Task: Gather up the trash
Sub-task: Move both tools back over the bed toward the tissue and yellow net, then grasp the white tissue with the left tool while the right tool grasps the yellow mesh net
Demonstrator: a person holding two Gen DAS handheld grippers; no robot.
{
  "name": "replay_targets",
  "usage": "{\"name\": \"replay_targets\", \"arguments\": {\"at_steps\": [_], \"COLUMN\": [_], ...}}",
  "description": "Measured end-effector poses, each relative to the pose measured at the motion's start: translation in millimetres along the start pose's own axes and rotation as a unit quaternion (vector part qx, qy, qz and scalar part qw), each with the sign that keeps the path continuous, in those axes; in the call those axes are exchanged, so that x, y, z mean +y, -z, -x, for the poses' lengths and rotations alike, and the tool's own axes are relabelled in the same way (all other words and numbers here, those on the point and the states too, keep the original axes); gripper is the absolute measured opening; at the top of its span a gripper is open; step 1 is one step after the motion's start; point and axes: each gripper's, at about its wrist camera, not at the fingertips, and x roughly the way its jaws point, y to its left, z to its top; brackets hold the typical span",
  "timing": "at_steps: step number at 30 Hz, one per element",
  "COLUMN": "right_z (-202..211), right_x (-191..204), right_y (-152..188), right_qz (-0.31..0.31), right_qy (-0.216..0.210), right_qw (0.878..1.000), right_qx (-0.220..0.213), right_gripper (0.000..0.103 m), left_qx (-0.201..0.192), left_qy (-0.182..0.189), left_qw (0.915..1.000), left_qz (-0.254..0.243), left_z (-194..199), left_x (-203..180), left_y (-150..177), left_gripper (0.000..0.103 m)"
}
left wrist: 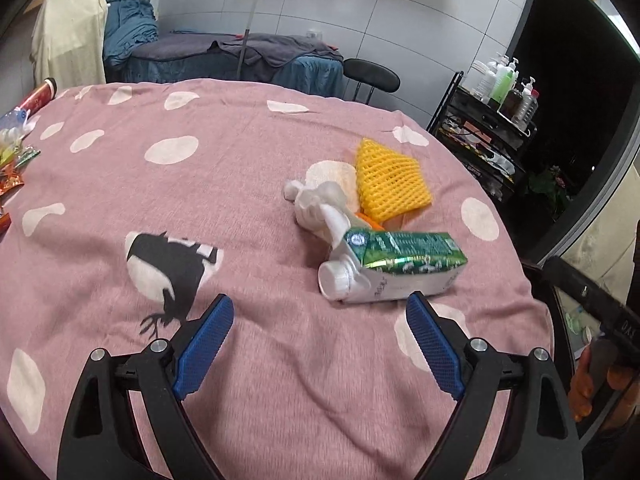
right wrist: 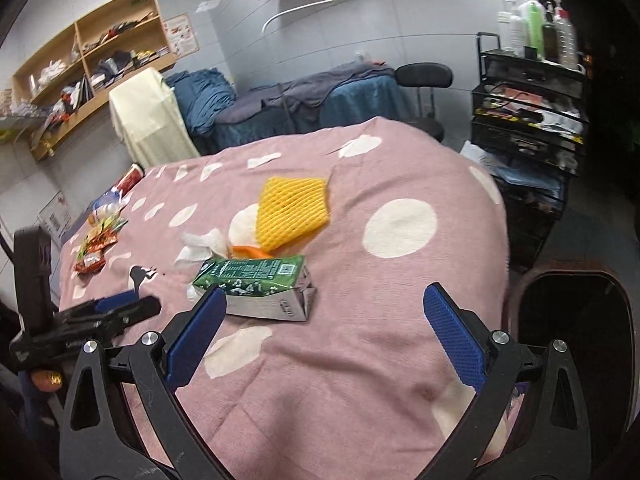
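Trash lies in a small heap on the pink, white-spotted cloth (left wrist: 240, 200) covering the tabletop: a green and white drink carton with a white screw cap (left wrist: 396, 268) on its side, a crumpled white tissue (left wrist: 320, 204) touching its cap end, a yellow foam fruit net (left wrist: 390, 178) just behind, and a scrap of orange (left wrist: 370, 220) between them. Both tools hover over the cloth short of the heap, so the step in hand looks like the approach to a first pick. The left tool (left wrist: 320, 344) has its blue pads spread wide with nothing between them; the right tool (right wrist: 322, 340) is likewise wide open and empty, the carton (right wrist: 256, 284) lying just beyond its left pad. The next move probably calls for one tool to come down over the carton and close across its narrow sides. A dark bin (right wrist: 576, 320) stands beside the tabletop at the right, its rim cut off. More bright wrappers (right wrist: 96, 248) and a red can (right wrist: 130, 178) sit well apart at the far left edge, too small to identify. What the orange scrap is stays hidden under the net.
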Motion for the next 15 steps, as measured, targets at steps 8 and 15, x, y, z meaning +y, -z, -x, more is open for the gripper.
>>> {"name": "replay_targets", "arguments": {"at_steps": [8, 15], "right_z": [-16.4, -21.1], "right_x": [5.6, 5.5], "right_y": [-2.8, -7.5], "right_qz": [0.017, 0.026], "right_qy": [0.002, -0.001], "right_qw": [1.0, 1.0], "right_qx": [0.016, 0.016], "right_gripper": [0.097, 0.097], "left_qx": [0.008, 0.034], "left_qy": [0.015, -0.014], "left_qw": [0.9997, 0.9993], "left_qz": [0.017, 0.007], "left_z": [-29.0, -68.6], "left_x": [-3.8, -8.3], "left_y": [-34.8, -56.3], "left_gripper": [0.079, 0.052]}}
